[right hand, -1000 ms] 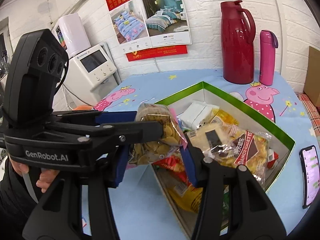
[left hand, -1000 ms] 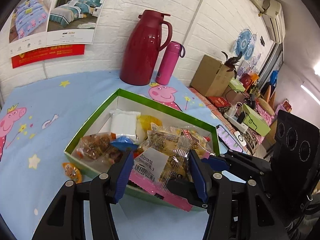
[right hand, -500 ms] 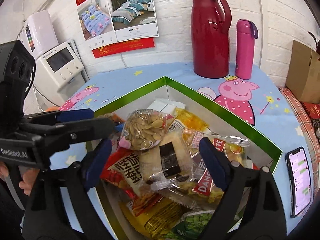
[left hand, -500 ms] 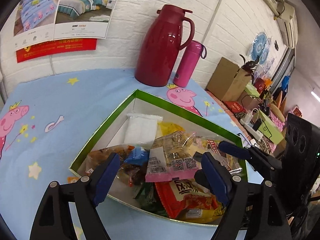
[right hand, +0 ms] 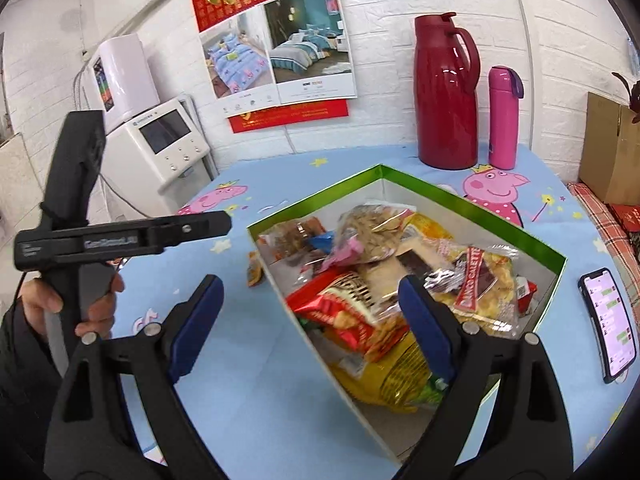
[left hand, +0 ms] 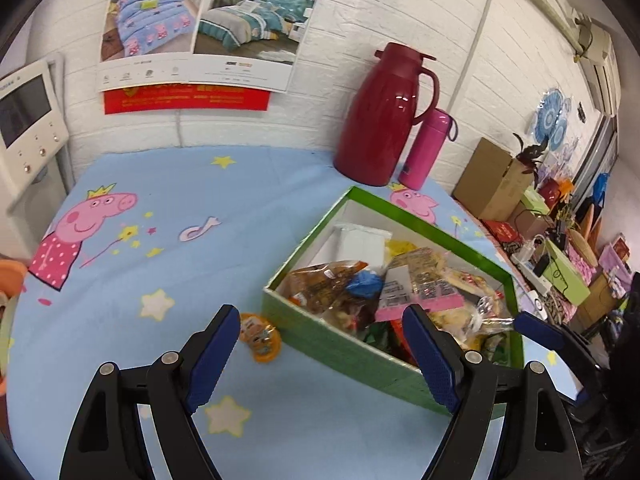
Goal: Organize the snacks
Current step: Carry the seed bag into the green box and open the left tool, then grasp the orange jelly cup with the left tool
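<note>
Both our tools empty, jaws wide: left tool (left hand: pixel 320 334), right tool (right hand: pixel 308 300). Snacks heaped in green box (right hand: pixel 472 208); orange packet (left hand: pixel 260 338) stray on table (left hand: pixel 224 192). Risk: we nudge box, heap spills.

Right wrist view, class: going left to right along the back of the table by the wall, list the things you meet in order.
White machine with a screen → red thermos jug → pink bottle → cardboard box.
</note>
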Tool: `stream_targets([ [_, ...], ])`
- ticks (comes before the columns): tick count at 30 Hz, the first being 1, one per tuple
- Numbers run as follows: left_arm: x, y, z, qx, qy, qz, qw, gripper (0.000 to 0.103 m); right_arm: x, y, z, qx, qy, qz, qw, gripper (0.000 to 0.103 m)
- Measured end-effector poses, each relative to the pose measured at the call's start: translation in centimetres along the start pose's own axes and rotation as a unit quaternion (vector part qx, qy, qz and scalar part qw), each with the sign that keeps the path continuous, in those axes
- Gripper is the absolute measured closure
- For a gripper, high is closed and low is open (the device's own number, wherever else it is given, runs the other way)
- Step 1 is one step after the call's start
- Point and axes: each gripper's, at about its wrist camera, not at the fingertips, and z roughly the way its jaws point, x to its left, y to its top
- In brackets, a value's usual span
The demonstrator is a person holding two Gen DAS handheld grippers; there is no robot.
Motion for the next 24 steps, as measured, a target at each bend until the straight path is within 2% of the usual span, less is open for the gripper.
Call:
stream_targets([
  [3,1.5,-1.4,0.8,0.013,0.019,-0.012,0.9997,0.018,1.6,-1.5,-0.1,0.013,0.018,-0.008,1.000,0.014],
  [7,3.0,-3.3,2.8,0.033,0.039,-0.032,0.9982,0.019,2.4,-3.3,0.3,0.026,0.014,-0.009,1.000,0.014],
  [9,3.2,-4.1,3.9,0.039,0.054,-0.022,0.9975,0.020,2.2,-3.8,0.5,0.034,0.009,-0.002,0.999,0.014],
  [11,3.0,-4.6,5.0,0.045,0.066,0.000,0.9968,0.031,1.9,-4.1,0.3,0.030,0.010,0.003,0.999,0.016],
  [13,2.8,-4.9,5.9,0.049,0.078,0.016,0.9957,0.036,1.8,-4.2,0.1,0.031,0.002,0.005,1.000,0.016],
  [21,3.1,-4.3,8.4,0.047,0.089,0.026,0.9946,0.038,1.7,-4.4,0.1,0.031,0.005,0.004,0.999,0.016],
  [22,3.2,-4.1,8.6,0.048,0.089,0.028,0.9945,0.041,1.6,-4.4,0.3,0.033,0.006,0.008,0.999,0.016],
  [24,3.2,-3.8,8.8,0.048,0.087,0.040,0.9943,0.062,1.4,-4.4,0.5,0.035,0.006,0.013,0.999,0.016],
])
